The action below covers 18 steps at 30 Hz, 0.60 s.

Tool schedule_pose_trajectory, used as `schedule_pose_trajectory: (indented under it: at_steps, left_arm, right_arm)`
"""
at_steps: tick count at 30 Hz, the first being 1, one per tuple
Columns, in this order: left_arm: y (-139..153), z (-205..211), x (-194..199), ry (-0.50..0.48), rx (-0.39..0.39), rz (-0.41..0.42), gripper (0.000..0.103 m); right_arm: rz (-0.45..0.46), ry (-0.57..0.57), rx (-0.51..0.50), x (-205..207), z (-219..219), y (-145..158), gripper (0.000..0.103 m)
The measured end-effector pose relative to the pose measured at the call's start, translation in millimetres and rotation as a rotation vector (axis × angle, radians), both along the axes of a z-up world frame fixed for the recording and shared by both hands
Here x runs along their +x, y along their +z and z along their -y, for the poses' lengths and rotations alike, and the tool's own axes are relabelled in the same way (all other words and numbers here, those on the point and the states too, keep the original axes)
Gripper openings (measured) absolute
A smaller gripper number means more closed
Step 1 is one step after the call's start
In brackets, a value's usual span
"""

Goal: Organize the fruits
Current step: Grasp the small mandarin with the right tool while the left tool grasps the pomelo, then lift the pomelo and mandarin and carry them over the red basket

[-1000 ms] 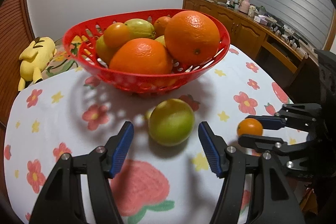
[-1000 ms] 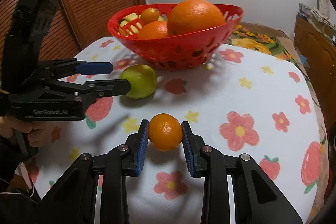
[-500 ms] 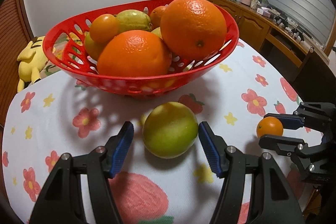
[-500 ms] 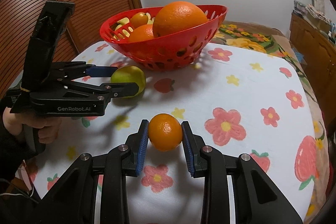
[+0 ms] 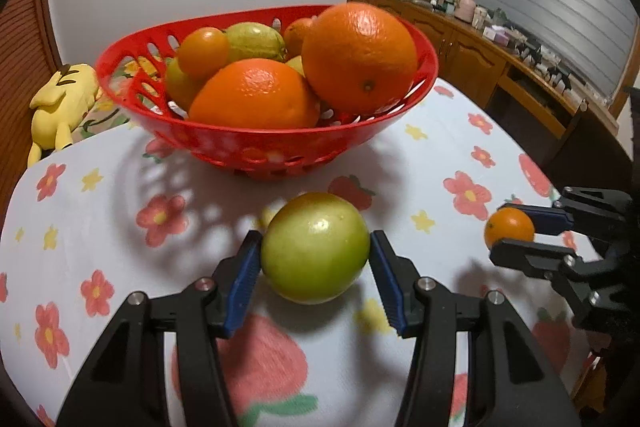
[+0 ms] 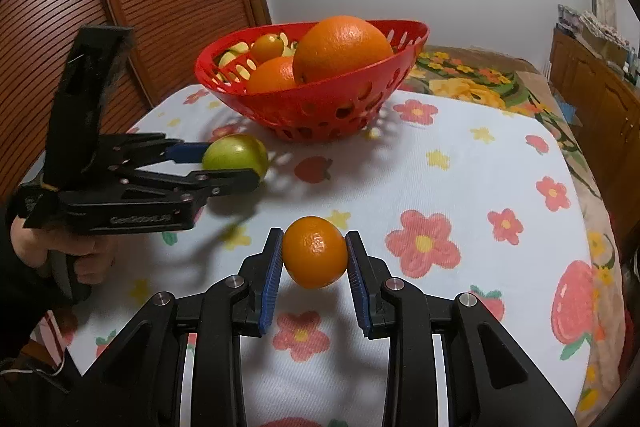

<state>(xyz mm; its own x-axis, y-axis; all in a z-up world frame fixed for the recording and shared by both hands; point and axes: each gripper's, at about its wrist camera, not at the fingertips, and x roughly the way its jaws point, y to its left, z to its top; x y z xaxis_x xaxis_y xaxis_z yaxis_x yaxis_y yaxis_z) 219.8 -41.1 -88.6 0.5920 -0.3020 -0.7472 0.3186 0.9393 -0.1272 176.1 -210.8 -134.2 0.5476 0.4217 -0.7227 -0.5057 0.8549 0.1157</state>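
**Both jaws on fruit, basket at the far edge**

Table (image 5: 400, 367): floral cloth with strawberries and flowers, carries everything below.

Red basket (image 5: 256, 147): perforated plastic, sits toward the table's far edge, rim tilted so its left side rides lower in my left view. Long axis runs across that view. Loaded with two large oranges (image 5: 360, 57), a couple of small oranges and some green-yellow fruit behind them.

Green fruit (image 5: 316, 247): on the cloth just in front of the basket, apart from it. Slightly wider than tall, long axis roughly across my left jaws. Which way the stem end points I can't tell.

My left gripper (image 5: 316, 267): jaws closing around the green fruit. Left pad looks at the skin, right pad has a thin gap or bare contact; no firm pinch visible. From the right wrist view the same gripper (image 6: 224, 167) comes in from the table's left side, fingers straddling the fruit (image 6: 234, 155), a hand (image 6: 48, 251) on its grip.

Small orange (image 6: 315, 251): nearer the table's near edge, well apart from the basket. Slightly taller than wide, dimpled end facing my camera.

My right gripper (image 6: 315, 259): both blue pads pressed on the small orange's sides, pinching it. Whether it's off the cloth, can't tell.
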Motion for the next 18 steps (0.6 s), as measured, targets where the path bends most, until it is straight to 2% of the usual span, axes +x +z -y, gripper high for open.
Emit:
schedule_pose_trajectory:
  at_steps: [18]
  left_arm:
    - [66.3,-33.8,-47.5,0.028,-0.057,0.138,0.053]
  right_arm:
    - [0.093,0.027,0.017,-2.0,-20.8,43.7,0.03]
